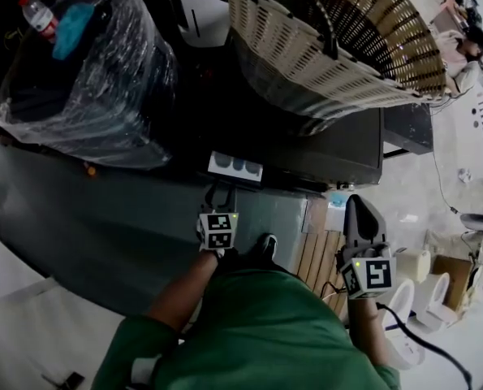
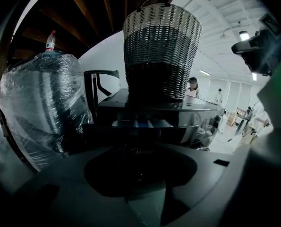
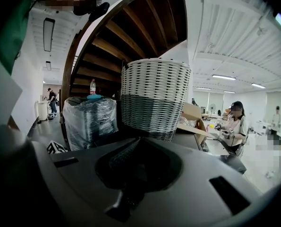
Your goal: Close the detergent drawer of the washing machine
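The dark washing machine (image 1: 338, 149) stands ahead of me. Its detergent drawer (image 1: 235, 166) is pulled out toward me, showing white and blue compartments (image 2: 141, 123). My left gripper (image 1: 219, 190) sits just in front of the drawer's front face, aimed at it, with its fingers apart and nothing between them. My right gripper (image 1: 357, 207) hangs off to the right over the floor, well away from the drawer, with its jaws together and empty (image 3: 131, 151).
A large wicker basket (image 1: 338, 35) rests on top of the washer. Left of the machine stands a black bin wrapped in clear plastic (image 1: 87, 80), with a bottle (image 1: 38, 15) on top. A wooden pallet (image 1: 318, 254) and white objects (image 1: 424, 291) lie at right. People work far right (image 3: 232, 122).
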`<state>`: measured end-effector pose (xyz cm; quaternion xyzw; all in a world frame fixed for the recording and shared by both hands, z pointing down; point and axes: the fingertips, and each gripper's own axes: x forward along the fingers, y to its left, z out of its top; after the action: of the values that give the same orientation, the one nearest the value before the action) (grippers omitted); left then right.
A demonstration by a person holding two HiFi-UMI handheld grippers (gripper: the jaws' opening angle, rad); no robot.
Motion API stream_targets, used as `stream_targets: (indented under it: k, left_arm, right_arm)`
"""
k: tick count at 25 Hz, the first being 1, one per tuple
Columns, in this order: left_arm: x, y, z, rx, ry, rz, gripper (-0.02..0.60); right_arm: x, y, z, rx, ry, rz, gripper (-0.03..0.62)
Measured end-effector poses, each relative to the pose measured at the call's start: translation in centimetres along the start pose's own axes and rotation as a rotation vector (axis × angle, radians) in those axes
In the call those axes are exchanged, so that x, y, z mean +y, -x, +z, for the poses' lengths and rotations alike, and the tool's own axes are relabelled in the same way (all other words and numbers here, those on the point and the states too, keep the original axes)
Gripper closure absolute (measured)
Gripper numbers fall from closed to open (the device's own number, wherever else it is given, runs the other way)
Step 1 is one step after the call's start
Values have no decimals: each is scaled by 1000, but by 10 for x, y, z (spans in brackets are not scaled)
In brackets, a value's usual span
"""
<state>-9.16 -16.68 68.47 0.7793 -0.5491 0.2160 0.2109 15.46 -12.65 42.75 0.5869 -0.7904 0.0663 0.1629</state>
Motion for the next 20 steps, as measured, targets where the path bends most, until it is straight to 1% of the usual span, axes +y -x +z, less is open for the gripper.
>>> stream_targets:
  k: [13, 20]
  left_arm:
    - [8, -40, 27, -21, -7, -12, 391]
    - [9, -50, 35, -22, -10, -9, 391]
  right_arm:
    - [-2, -19, 3, 22, 6, -5, 571]
    - [-4, -28, -1, 42, 2, -2, 571]
